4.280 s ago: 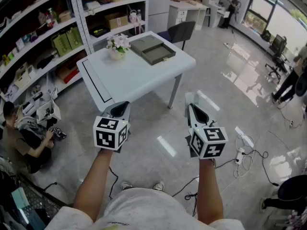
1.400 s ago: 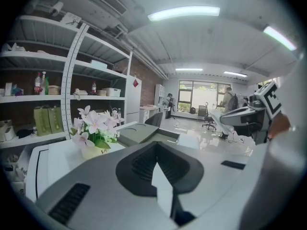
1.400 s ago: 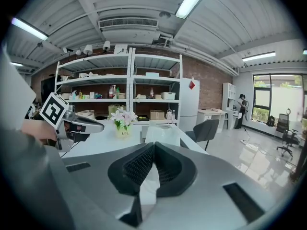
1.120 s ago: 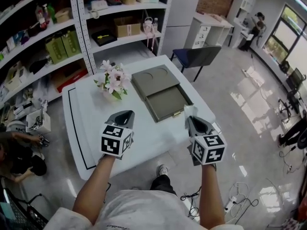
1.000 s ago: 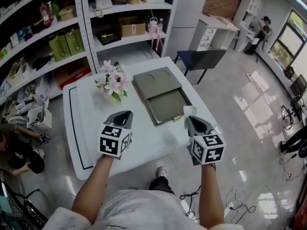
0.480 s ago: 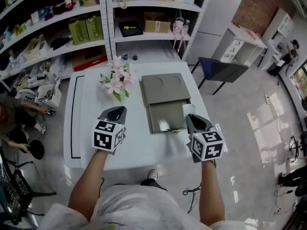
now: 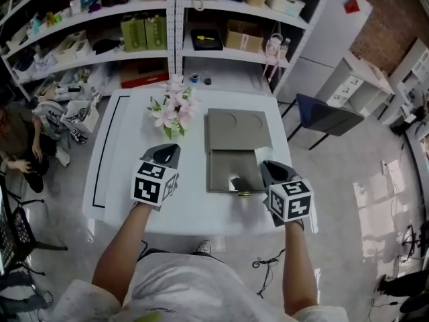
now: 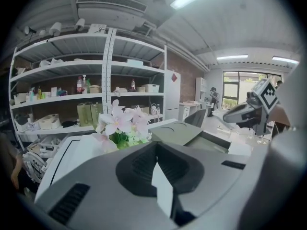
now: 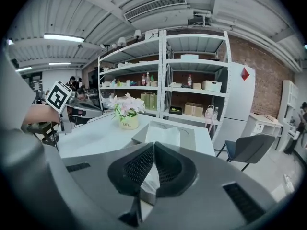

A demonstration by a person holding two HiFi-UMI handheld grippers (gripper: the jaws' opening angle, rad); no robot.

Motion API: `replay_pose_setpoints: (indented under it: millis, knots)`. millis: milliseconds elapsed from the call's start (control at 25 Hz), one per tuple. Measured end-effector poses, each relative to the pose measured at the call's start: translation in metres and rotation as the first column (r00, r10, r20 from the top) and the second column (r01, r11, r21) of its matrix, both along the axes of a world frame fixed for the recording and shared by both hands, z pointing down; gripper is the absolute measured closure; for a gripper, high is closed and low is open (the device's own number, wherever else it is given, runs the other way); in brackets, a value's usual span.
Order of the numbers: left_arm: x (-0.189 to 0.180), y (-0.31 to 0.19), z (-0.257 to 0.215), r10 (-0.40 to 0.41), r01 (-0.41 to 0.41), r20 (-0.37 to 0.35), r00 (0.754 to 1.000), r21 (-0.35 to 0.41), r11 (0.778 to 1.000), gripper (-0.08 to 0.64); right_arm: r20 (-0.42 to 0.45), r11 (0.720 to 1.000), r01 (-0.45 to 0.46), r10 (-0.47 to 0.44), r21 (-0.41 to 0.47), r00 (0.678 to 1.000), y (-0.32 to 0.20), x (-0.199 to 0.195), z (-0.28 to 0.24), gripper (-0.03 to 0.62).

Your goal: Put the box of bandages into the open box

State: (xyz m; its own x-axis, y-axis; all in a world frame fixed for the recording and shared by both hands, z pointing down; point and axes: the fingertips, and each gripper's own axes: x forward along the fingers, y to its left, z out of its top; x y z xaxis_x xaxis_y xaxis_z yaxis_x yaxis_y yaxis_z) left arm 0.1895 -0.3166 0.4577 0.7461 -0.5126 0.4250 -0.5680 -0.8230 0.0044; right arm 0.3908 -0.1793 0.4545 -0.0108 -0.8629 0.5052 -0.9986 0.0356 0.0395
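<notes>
The open box is a flat grey case on the white table (image 7: 134, 180). Its tray (image 7: 228, 163) is slid out toward me and its lid part (image 7: 238, 127) lies behind. My right gripper (image 7: 267, 169) hovers at the tray's front right corner. It is shut on the box of bandages (image 9: 163, 135), a small white carton that sticks out past the jaws. In the right gripper view the grey case (image 9: 194, 134) lies just beyond the carton. My left gripper (image 7: 167, 153) is shut and holds nothing. It hangs over bare table left of the tray, in front of the flowers (image 8: 120, 126).
A vase of pink flowers (image 7: 173, 109) stands left of the lid. Stocked shelves (image 7: 201, 19) run behind the table. A dark chair (image 7: 328, 118) sits at the right, and a person (image 7: 17, 146) crouches on the floor at the left.
The view has closed in on the table from across the room. Both grippers now hang over its front half. The right one, still holding the carton, has reached the tray's edge.
</notes>
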Motion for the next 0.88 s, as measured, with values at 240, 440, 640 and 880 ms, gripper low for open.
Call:
replay_pose_setpoints:
  millis: [240, 440, 640, 880]
  knots:
    - [0.005, -0.001, 0.002, -0.044, 0.044, 0.004, 0.999, 0.001, 0.999, 0.557, -0.012, 0.992, 0.113, -0.114, -0.062, 0.993, -0.015, 0.001, 0.019, 0.586]
    - [0.007, -0.004, 0.0, -0.072, 0.072, 0.006, 0.997, 0.009, 0.997, 0.557, -0.029, 0.969, 0.214, -0.219, -0.124, 0.975, -0.025, -0.004, 0.037, 0.586]
    - [0.001, -0.006, 0.0, -0.111, 0.111, 0.007, 0.994, 0.008, 0.994, 0.557, -0.039, 0.94, 0.282, -0.295, -0.19, 0.955, -0.035, -0.005, 0.06, 0.586]
    - [-0.01, -0.008, 0.001, -0.15, 0.15, 0.021, 0.989, 0.012, 0.989, 0.557, -0.024, 0.907, 0.337, -0.354, -0.254, 0.935, -0.043, -0.01, 0.091, 0.586]
